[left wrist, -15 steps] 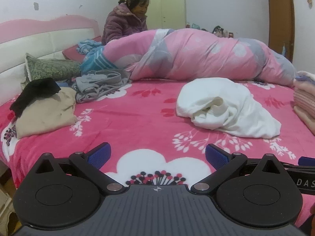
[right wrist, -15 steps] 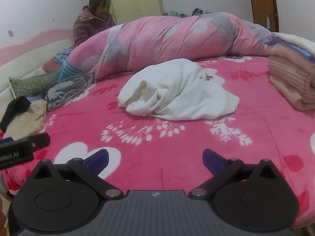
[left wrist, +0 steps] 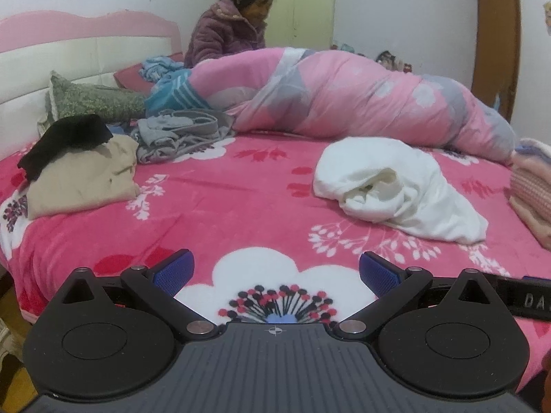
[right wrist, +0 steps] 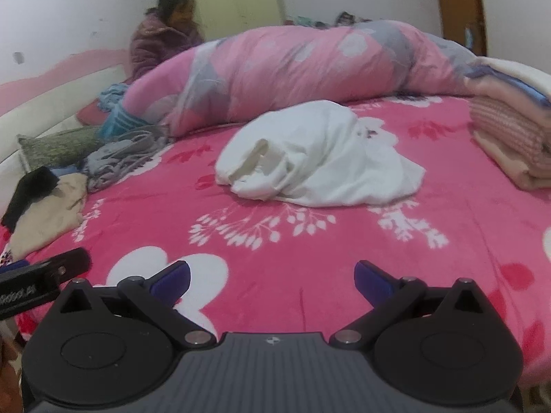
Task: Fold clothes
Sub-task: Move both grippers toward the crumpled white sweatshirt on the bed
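a: both your tools are spread wide, nothing between them: left gripper (left wrist: 274, 272), right gripper (right wrist: 272, 275), over bare pink blanket (left wrist: 213, 213) at the near edge.
b: ahead, one white garment (right wrist: 320, 165), crumpled, with open room around it.
a: one rolled duvet (left wrist: 361, 99) behind it; one person beyond.
b: you've closed in on the garment a little since before.

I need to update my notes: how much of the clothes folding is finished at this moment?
Done: a folded stack lies at the bed's right edge. In hand: nothing; the left gripper and right gripper are both open and empty above the pink blanket. Left: the crumpled white garment, the grey clothes, and the beige and black pile.
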{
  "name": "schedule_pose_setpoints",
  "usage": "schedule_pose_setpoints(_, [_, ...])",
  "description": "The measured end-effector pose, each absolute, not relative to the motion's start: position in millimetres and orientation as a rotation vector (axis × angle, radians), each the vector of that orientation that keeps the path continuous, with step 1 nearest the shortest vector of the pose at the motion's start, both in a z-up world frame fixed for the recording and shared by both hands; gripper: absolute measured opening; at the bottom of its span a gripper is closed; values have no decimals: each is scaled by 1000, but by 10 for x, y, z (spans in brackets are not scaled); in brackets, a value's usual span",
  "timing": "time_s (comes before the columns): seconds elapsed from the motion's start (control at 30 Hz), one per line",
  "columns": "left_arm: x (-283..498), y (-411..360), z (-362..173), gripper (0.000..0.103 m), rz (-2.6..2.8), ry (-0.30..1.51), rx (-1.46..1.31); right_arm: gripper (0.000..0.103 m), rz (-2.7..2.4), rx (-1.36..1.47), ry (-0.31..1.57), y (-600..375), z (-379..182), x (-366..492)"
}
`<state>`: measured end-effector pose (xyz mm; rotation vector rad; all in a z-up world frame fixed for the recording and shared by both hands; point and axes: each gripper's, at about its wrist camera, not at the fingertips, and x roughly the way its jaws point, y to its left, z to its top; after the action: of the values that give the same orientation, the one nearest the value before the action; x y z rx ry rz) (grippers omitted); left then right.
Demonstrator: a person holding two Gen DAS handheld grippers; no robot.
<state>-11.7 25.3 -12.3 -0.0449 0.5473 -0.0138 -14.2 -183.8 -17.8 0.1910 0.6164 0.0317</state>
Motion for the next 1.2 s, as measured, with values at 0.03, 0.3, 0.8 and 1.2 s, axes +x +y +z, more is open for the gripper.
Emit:
schedule_pose_setpoints(0.03, [-102,252,-130,103,-18,566,-38,103,20,195,614,-1838,-176,-158])
schedule_pose_setpoints(0.3, [-55,253,-155,103,-71,603,-127,103,-138,104,711,-1863,-251,-147])
schedule_pose_setpoints(0.8, [-10,221,-38,103,-135,598,-135,103,-229,119,622,-1853,30,-215])
schedule_pose_setpoints(1.2, [-83,260,-8,103,-70,575,-65,103,-199,132,630,-1704,83,-262])
